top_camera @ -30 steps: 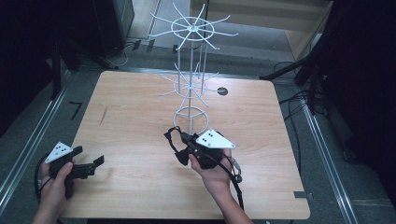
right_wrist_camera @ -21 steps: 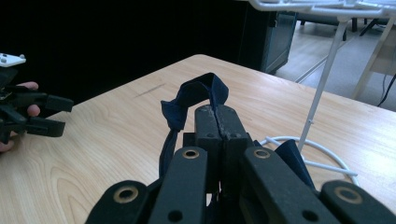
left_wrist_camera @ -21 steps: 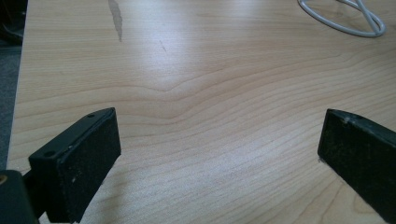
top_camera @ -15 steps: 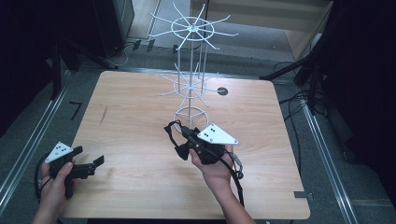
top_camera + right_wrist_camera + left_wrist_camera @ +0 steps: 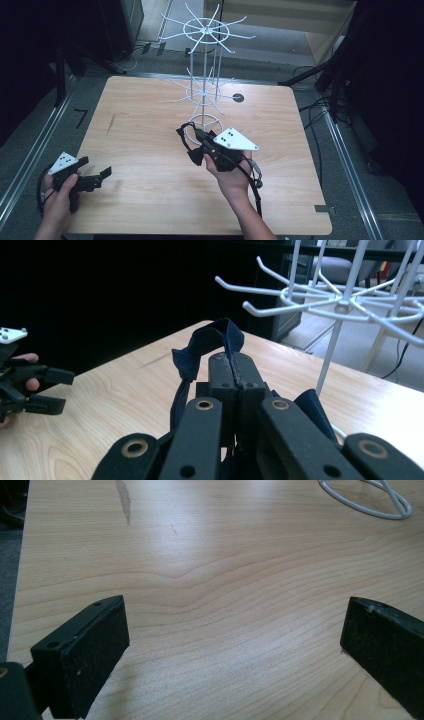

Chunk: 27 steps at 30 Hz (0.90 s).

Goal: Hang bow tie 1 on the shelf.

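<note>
Since 1 second ago the right gripper (image 5: pixel 196 146) has edged slightly toward the white wire rack (image 5: pixel 204 90), whose base ring sits just beyond its tip; jaws pinch a dark fabric loop (image 5: pixel 186 136).

Left gripper view: left gripper (image 5: pixel 235 645) gapes wide over bare table (image 5: pixel 215 570), holding nothing.

Right gripper view: the loop (image 5: pixel 207 347) stands above the shut jaws, rack hooks (image 5: pixel 280 292) higher, up-right.

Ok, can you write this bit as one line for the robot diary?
right gripper: shut on dark blue strap | beside white wire rack | left gripper: open, nothing held, low over table
</note>
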Tool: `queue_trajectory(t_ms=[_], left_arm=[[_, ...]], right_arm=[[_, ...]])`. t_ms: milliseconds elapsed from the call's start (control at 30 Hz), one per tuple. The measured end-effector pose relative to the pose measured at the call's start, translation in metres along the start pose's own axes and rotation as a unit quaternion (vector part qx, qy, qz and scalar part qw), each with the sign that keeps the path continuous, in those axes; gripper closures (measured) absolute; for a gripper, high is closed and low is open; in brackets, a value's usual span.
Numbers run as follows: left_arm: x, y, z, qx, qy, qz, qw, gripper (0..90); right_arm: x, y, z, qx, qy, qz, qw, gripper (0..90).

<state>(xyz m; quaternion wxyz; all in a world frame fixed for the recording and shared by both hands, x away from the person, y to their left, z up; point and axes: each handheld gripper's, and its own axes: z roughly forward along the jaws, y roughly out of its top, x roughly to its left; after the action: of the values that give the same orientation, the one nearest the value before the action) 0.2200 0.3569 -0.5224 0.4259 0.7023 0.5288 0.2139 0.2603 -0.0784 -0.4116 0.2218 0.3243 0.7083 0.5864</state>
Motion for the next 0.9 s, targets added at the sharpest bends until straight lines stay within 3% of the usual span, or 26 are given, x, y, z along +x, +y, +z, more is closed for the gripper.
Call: queue_trajectory(t_ms=[900], left_arm=[[0.000, 0.000, 0.000, -0.003, -0.001, 0.000, 1.0000, 0.0]], right_arm=[[0.003, 0.019, -0.005, -0.024, 0.003, -0.008, 0.9997, 90.0]])
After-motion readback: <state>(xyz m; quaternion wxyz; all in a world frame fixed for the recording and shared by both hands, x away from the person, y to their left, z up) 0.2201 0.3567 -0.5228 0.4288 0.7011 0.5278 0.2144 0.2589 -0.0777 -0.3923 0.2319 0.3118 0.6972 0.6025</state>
